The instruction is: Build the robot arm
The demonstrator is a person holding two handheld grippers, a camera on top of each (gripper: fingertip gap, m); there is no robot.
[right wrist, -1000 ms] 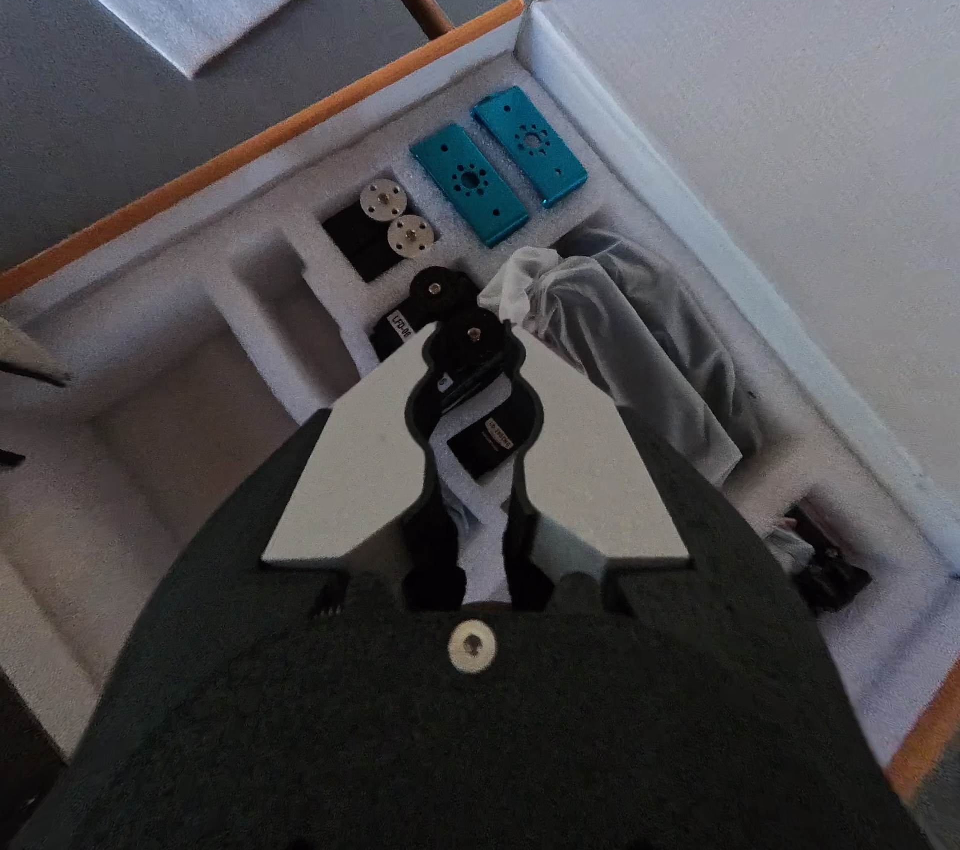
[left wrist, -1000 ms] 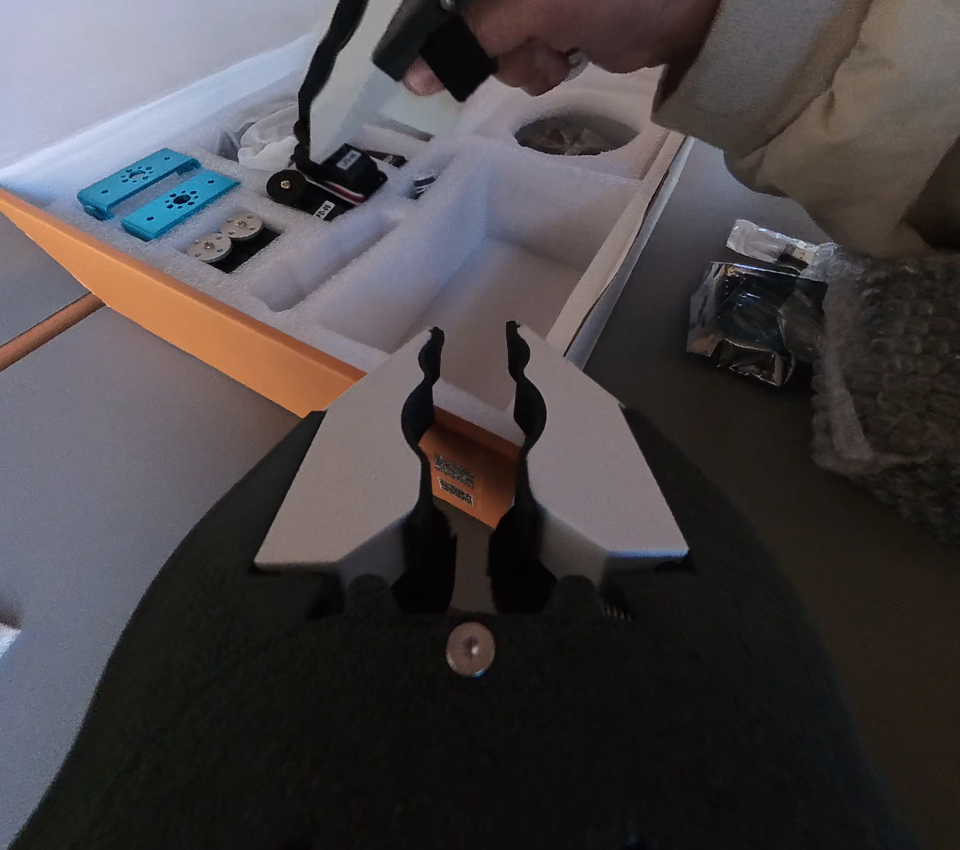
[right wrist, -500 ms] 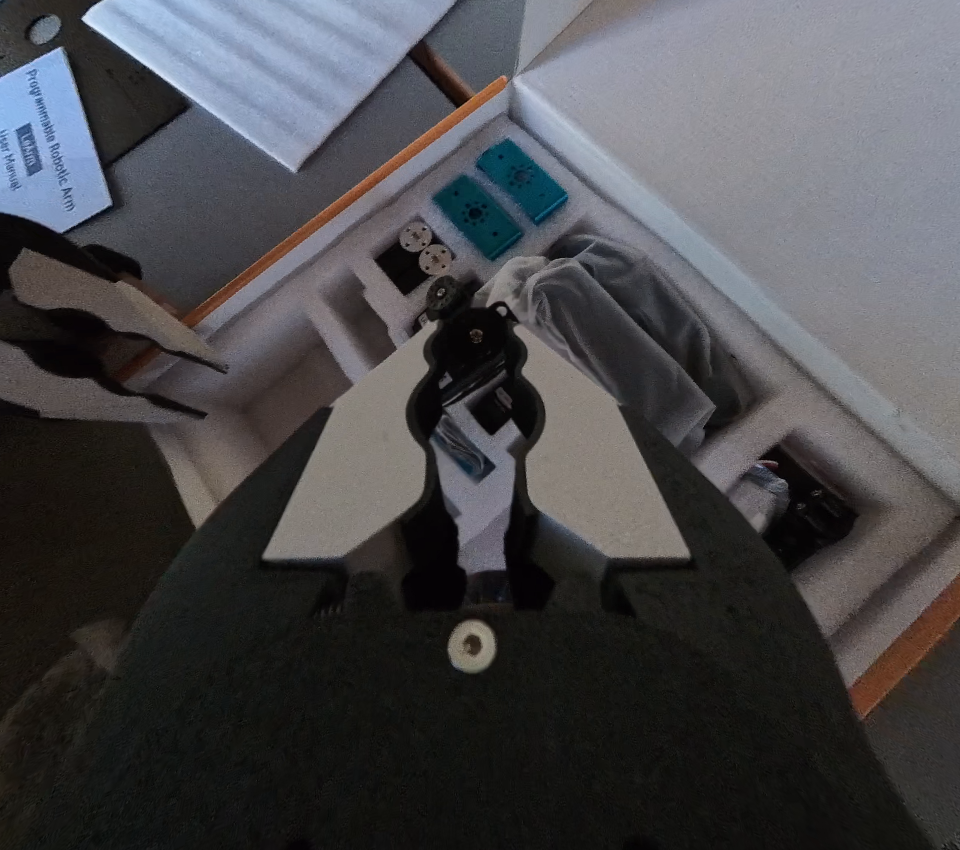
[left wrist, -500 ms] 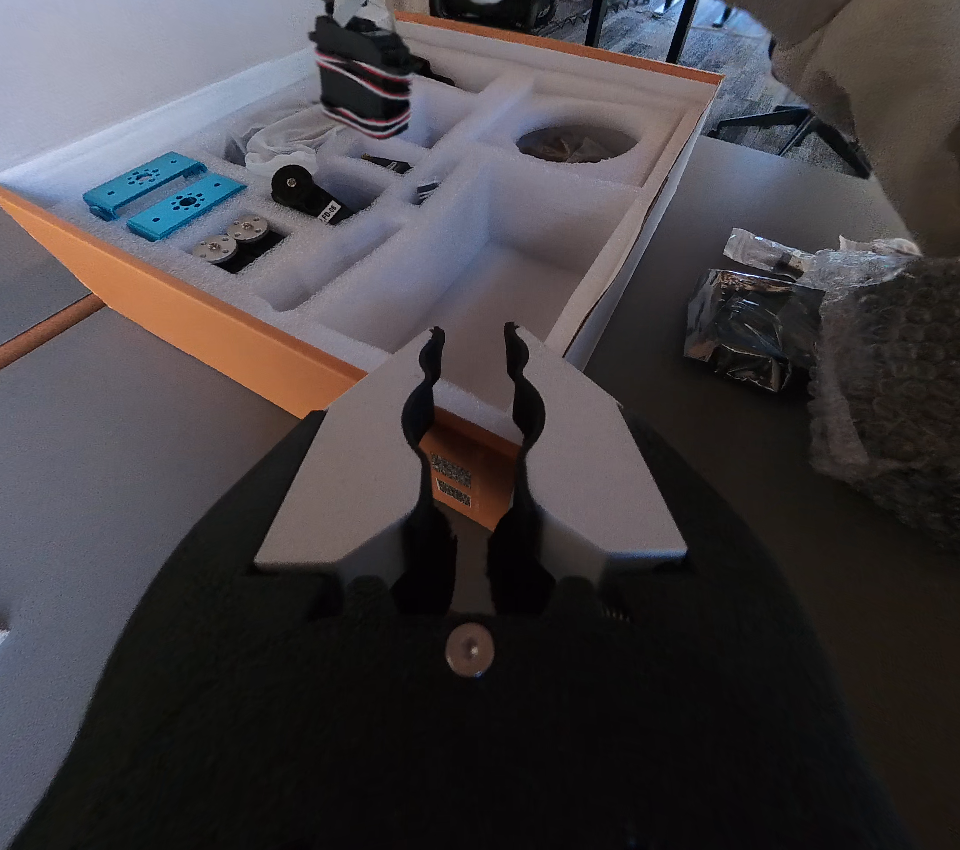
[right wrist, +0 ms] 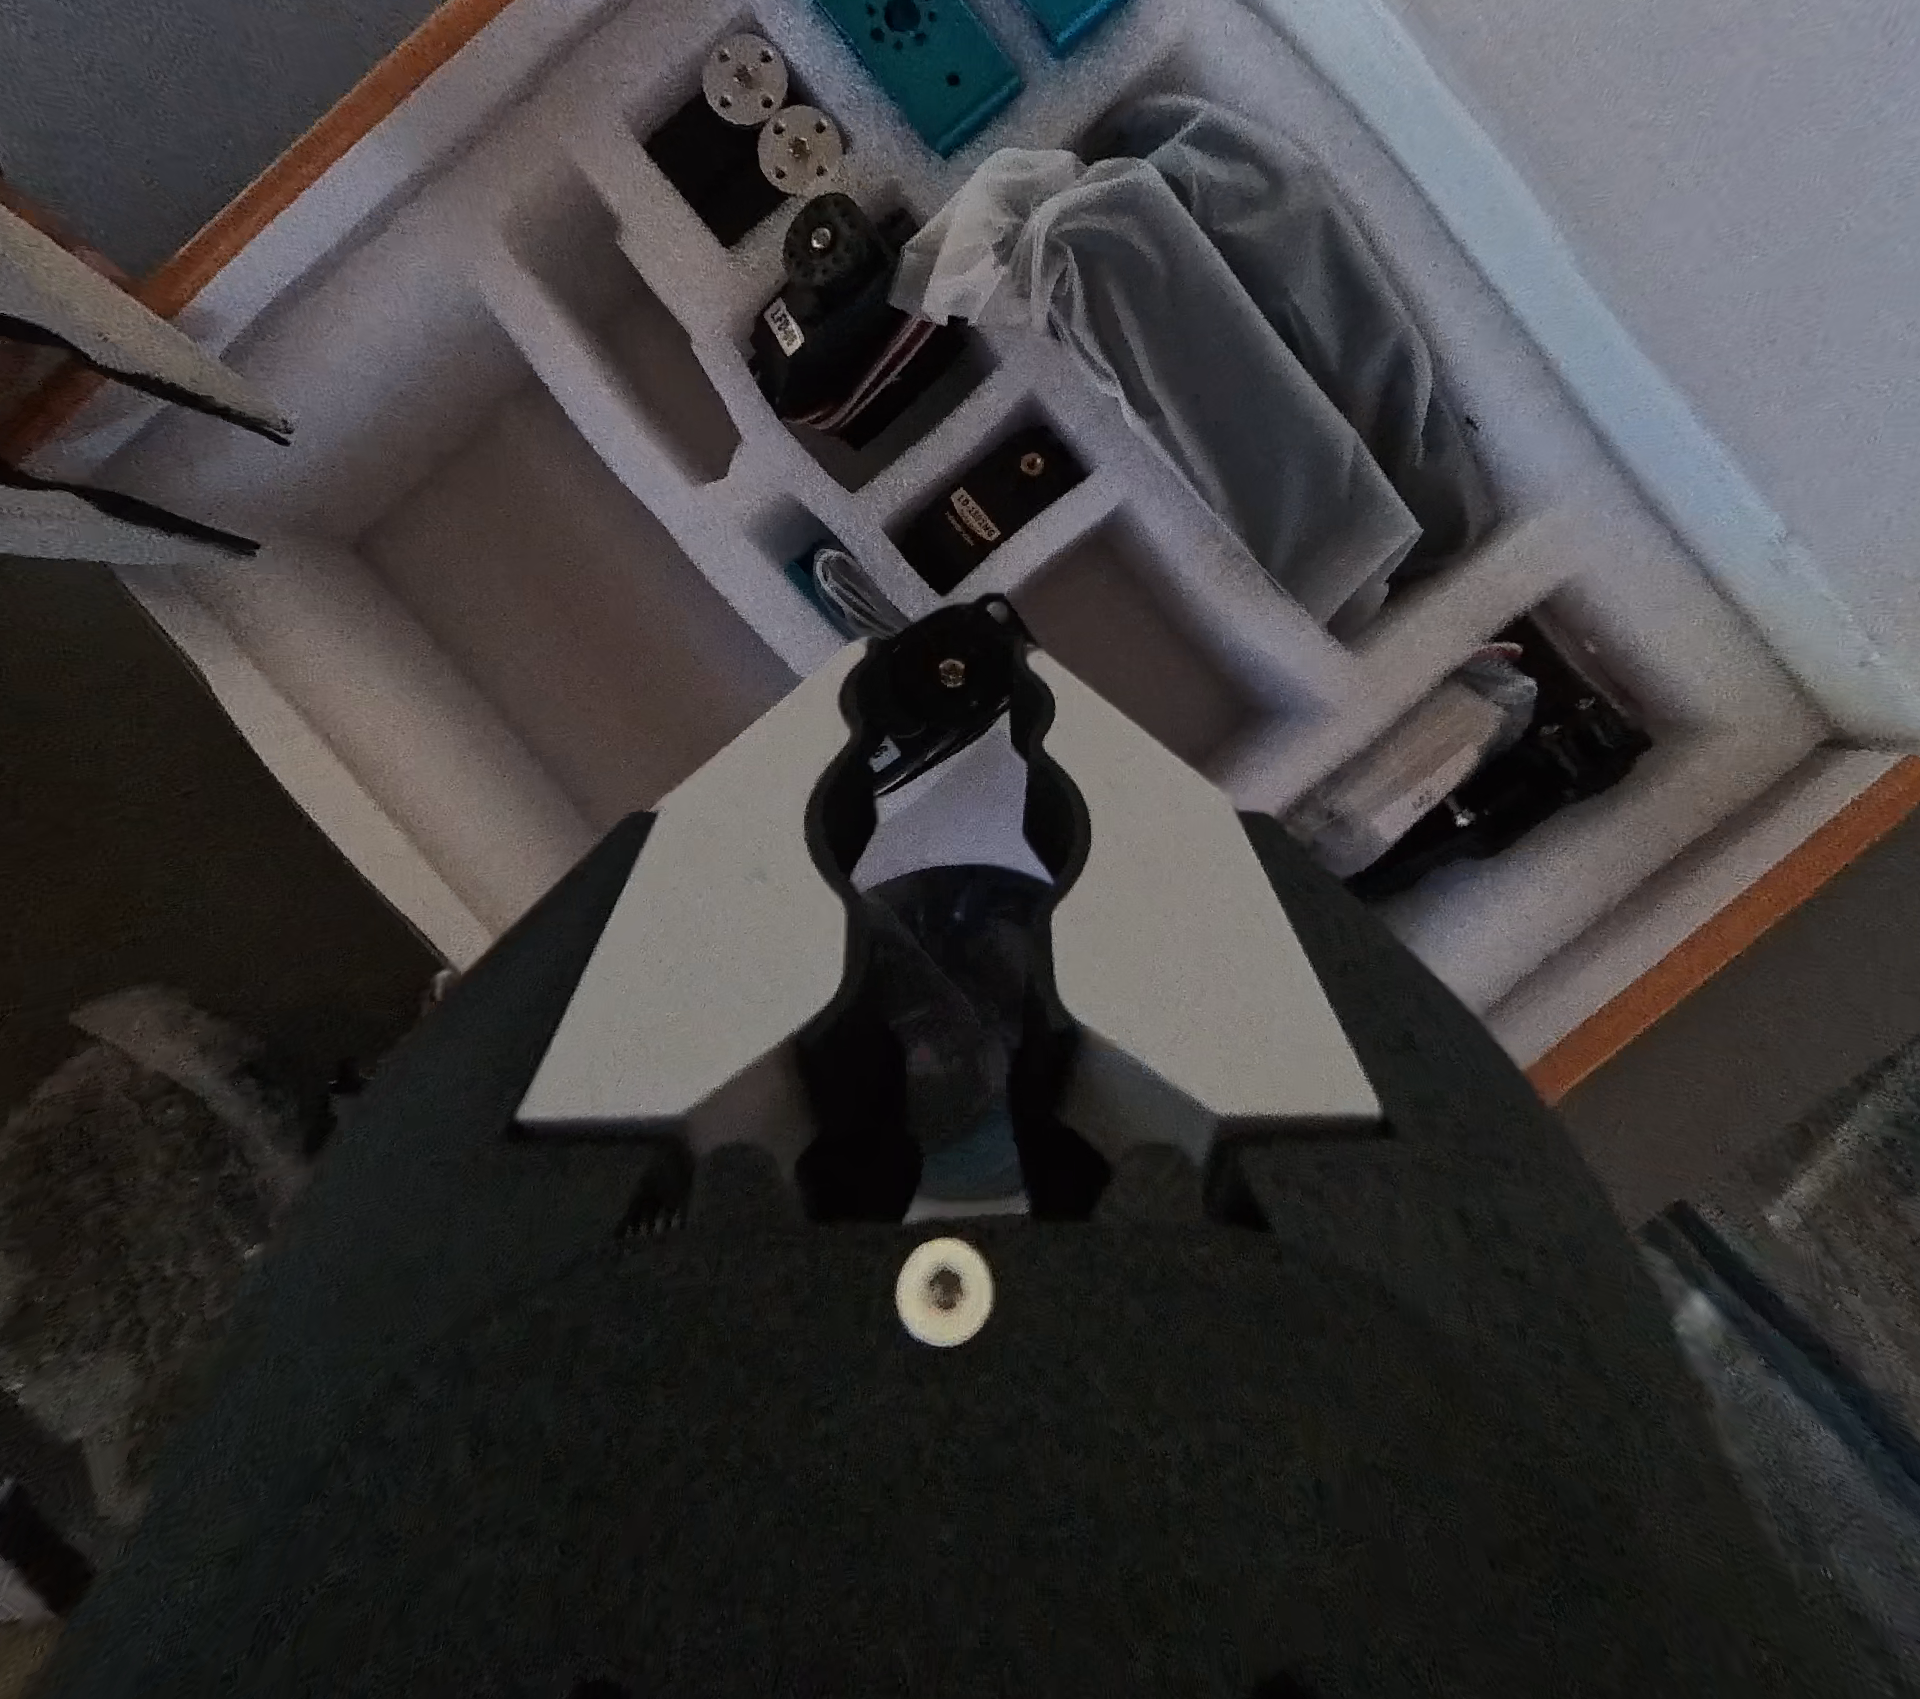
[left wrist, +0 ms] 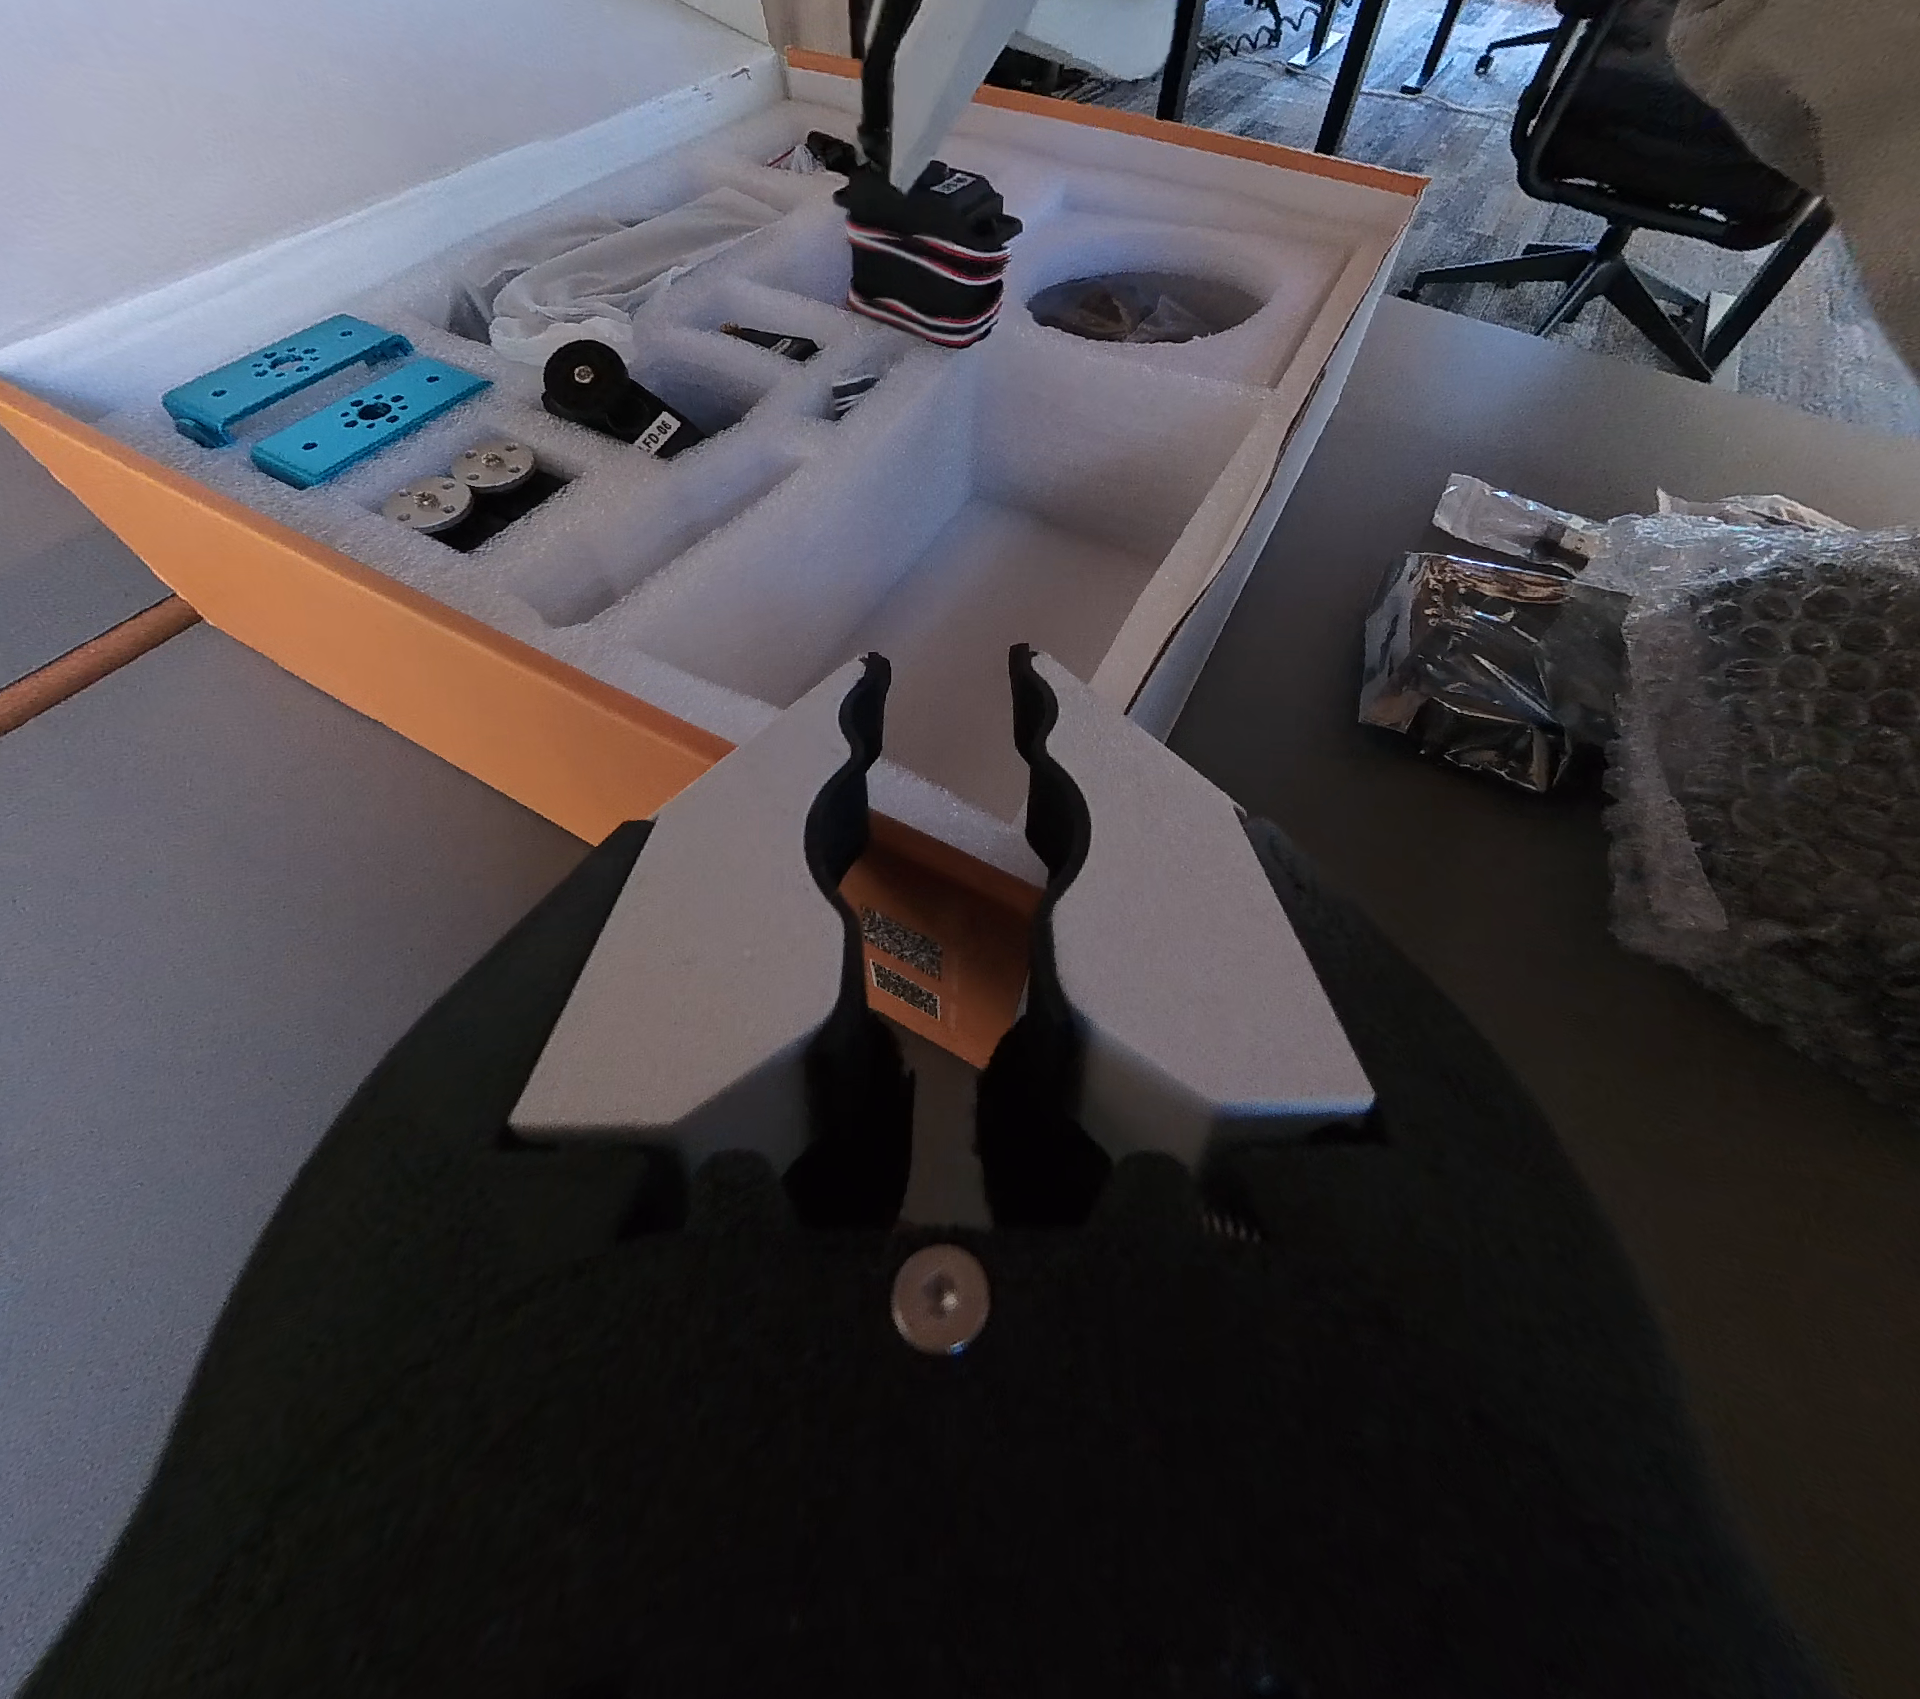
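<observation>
My right gripper [right wrist: 943, 662] is shut on a black servo motor [right wrist: 940, 693] wrapped in red, white and black wire. It holds the servo above the white foam insert [left wrist: 1060, 444] of an orange box [left wrist: 416, 673]. In the left wrist view the same servo [left wrist: 928, 257] hangs from that gripper [left wrist: 883, 174] over the far compartments. My left gripper [left wrist: 948, 673] is open and empty, low at the box's near edge, above a large foam pocket [left wrist: 935, 610]. A second black servo [left wrist: 613, 402] lies in its slot.
Two blue metal plates [left wrist: 322, 402], two silver discs [left wrist: 457, 486], a white cloth bundle [right wrist: 1226, 330] and a round pocket of small parts [left wrist: 1143, 304] sit in the foam. A silver foil bag [left wrist: 1475, 662] and a bubble-wrapped bundle [left wrist: 1787, 776] lie on the table to the right.
My right gripper lifted the servo out of its slot beside the second servo and carried it up and to the right, over the far compartments. My left gripper stayed still.
</observation>
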